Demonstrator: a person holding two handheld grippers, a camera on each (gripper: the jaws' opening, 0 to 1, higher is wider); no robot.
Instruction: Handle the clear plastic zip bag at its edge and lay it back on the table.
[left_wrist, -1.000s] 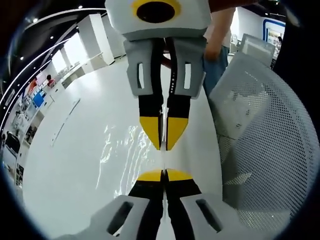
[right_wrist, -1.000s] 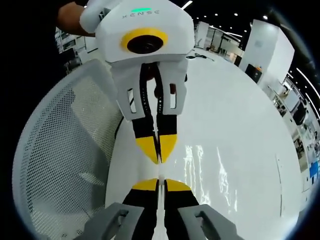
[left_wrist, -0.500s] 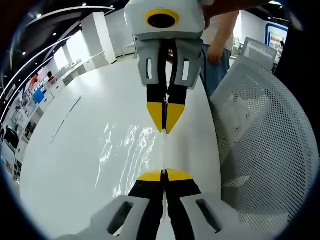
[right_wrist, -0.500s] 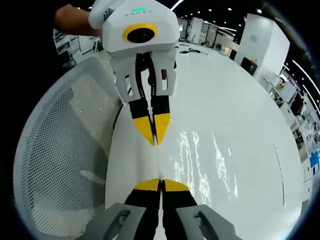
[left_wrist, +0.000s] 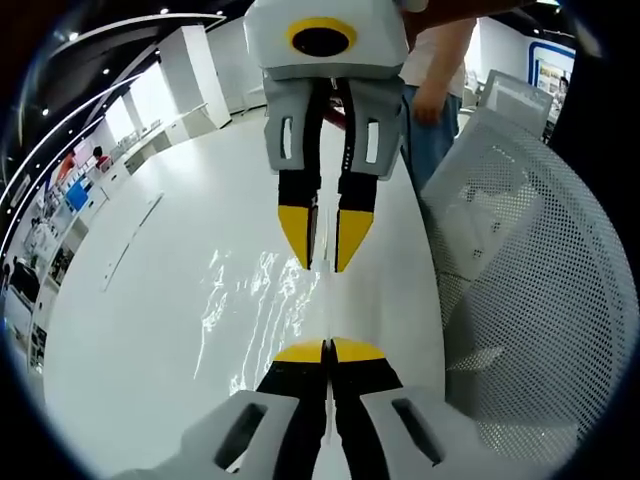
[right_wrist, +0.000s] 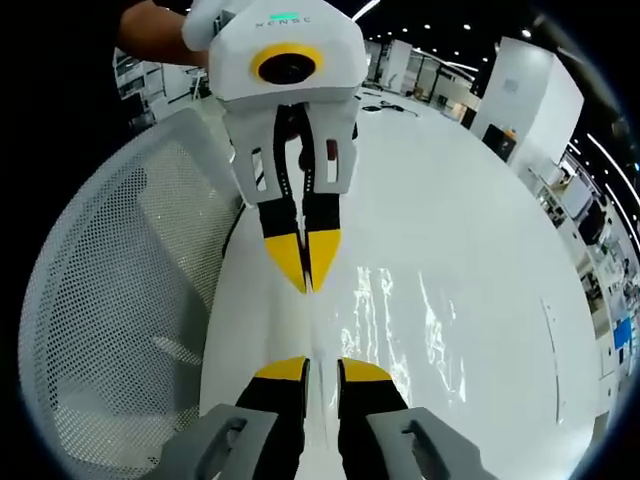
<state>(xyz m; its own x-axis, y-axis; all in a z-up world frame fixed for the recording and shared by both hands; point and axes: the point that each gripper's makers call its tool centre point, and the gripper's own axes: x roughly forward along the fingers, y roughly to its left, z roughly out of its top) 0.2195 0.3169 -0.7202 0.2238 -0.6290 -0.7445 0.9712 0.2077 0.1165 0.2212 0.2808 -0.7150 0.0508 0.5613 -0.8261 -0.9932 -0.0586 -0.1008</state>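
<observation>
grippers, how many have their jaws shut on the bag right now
1: the left gripper is shut on the clear bag's edge near the table's rim; the right gripper, facing it, has opened.

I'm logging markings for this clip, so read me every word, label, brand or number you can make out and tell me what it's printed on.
"HENSE", or close to it, in small grey letters: on the white housing of the left gripper, above its lens, in the right gripper view; too small to be sure of each letter.
Blue sign on the far wall, left gripper view: too blurred to read.
The clear plastic zip bag, the table and the white mesh chair: no text.
</observation>
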